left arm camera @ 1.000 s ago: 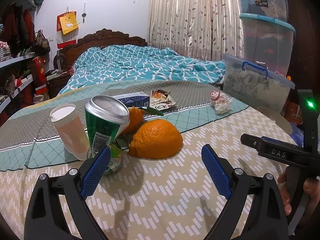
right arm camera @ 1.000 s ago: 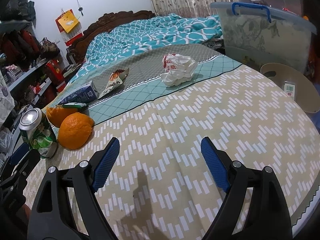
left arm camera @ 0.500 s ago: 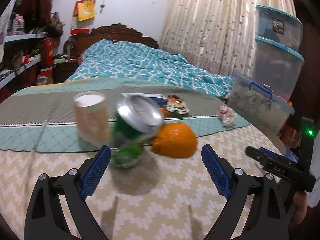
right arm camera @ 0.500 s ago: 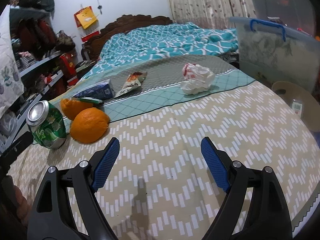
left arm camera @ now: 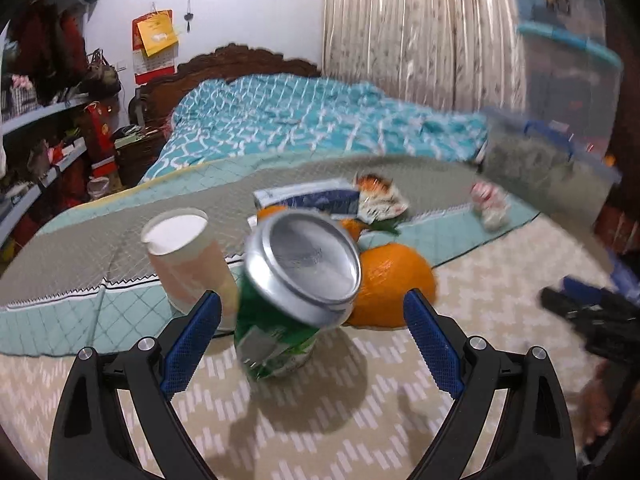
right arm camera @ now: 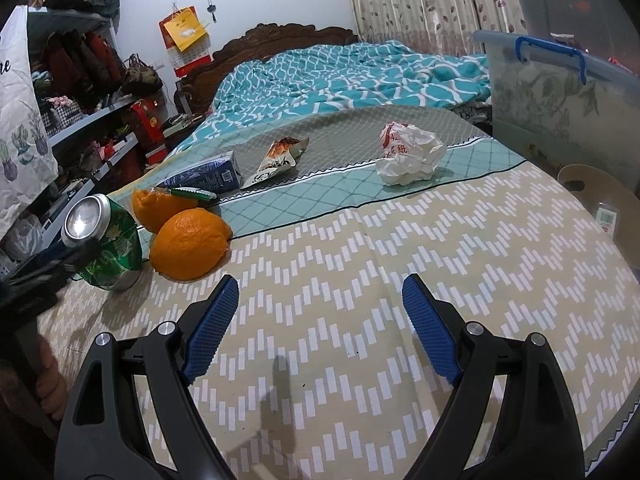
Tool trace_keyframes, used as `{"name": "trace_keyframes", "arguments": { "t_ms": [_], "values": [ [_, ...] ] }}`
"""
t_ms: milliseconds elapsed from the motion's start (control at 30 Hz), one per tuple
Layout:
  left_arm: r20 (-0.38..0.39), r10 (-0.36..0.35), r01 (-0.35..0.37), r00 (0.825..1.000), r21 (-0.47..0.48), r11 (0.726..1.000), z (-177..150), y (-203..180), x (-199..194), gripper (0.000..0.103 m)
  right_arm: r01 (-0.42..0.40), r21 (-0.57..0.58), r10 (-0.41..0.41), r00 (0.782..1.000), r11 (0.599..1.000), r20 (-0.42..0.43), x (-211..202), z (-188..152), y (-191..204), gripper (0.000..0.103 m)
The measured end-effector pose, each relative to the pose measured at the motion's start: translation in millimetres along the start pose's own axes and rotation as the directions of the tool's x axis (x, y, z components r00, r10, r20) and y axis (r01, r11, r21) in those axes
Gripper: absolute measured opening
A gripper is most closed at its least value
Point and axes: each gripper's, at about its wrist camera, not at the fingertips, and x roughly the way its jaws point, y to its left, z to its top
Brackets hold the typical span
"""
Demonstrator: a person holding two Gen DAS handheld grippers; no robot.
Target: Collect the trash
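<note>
Bedroom table (right arm camera: 400, 280): left gripper (left arm camera: 312, 332), jaws apart, flanks a tilted green can (left arm camera: 292, 296); right gripper (right arm camera: 320, 320) apart, empty.

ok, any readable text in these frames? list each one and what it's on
"ne": the cut-off end of a word on the white bag.
"纸": probably, in red on the crumpled paper; the other characters are unclear.
Blue carton, snack wrapper, green can, wall calendar: print too small or blurred to read.
</note>
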Motion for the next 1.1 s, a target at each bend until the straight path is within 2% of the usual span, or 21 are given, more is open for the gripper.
{"name": "trace_keyframes", "arguments": {
  "t_ms": [33,67,100,133,167,200,400,467,633,700,833,933,967,1100],
  "values": [
    [-0.013,-0.003,0.003,1.000,-0.002,1.000,-0.1,0.6,5.2,0.086,0.000,0.001,0.000,1.000,1.000,-0.002,0.6,0.3,-0.4,0.084],
    [-0.023,-0.017,0.017,1.000,-0.015,1.000,0.3,2.6,9.2,0.077,0.001,0.001,-0.001,1.000,1.000,-0.003,1.0,0.3,-0.5,0.084],
    [-0.030,-0.031,0.030,0.999,-0.028,0.999,0.5,4.4,11.6,0.062,0.002,0.001,-0.002,1.000,1.000,-0.005,1.5,0.4,-0.6,0.084],
    [-0.039,-0.038,0.036,0.999,-0.042,0.998,0.2,7.4,14.0,0.055,0.004,0.001,-0.003,1.000,1.000,-0.006,2.2,0.6,-0.9,0.084],
    [-0.042,-0.037,0.036,0.998,-0.044,0.998,-0.7,9.0,15.0,0.037,0.004,0.002,-0.004,1.000,1.000,-0.008,2.3,0.6,-1.0,0.084],
    [-0.049,-0.038,0.036,0.998,-0.047,0.998,-2.1,11.8,15.4,0.023,0.005,0.002,-0.005,1.000,1.000,-0.011,3.0,0.8,-1.2,0.084],
    [-0.044,-0.124,0.119,0.991,-0.110,0.987,-14.1,32.5,-2.1,0.022,0.005,-0.004,-0.006,0.999,1.000,-0.045,10.0,2.2,0.7,0.084],
    [-0.042,-0.155,0.148,0.987,-0.130,0.980,-19.9,37.7,-9.7,0.022,-0.038,-0.021,0.037,0.996,0.999,-0.078,15.3,3.4,5.8,0.084],
    [-0.022,-0.222,0.215,0.975,-0.171,0.961,-33.7,51.7,-24.9,0.022,-0.165,-0.067,0.150,0.971,0.984,-0.188,45.0,17.8,38.8,0.084],
    [-0.015,-0.234,0.226,0.972,-0.196,0.954,-35.9,57.0,-26.8,0.023,-0.189,-0.112,0.166,0.967,0.976,-0.192,54.9,27.5,59.7,0.084],
    [-0.003,-0.235,0.229,0.972,-0.206,0.951,-35.3,56.7,-25.2,0.023,-0.188,-0.236,0.133,0.964,0.953,-0.231,86.8,39.8,98.8,0.086],
    [-0.002,-0.229,0.224,0.974,-0.197,0.955,-33.6,54.4,-24.9,0.023,-0.210,-0.247,0.136,0.949,0.946,-0.285,110.3,39.0,115.5,0.086],
    [-0.002,-0.225,0.221,0.974,-0.191,0.957,-33.5,53.0,-25.2,0.022,-0.221,-0.243,0.146,0.945,0.944,-0.294,113.8,39.0,118.1,0.084],
    [-0.003,-0.215,0.211,0.977,-0.176,0.962,-33.3,48.7,-25.7,0.022,-0.301,-0.193,0.230,0.919,0.934,-0.321,106.8,31.2,119.8,0.052]
  ]
}}
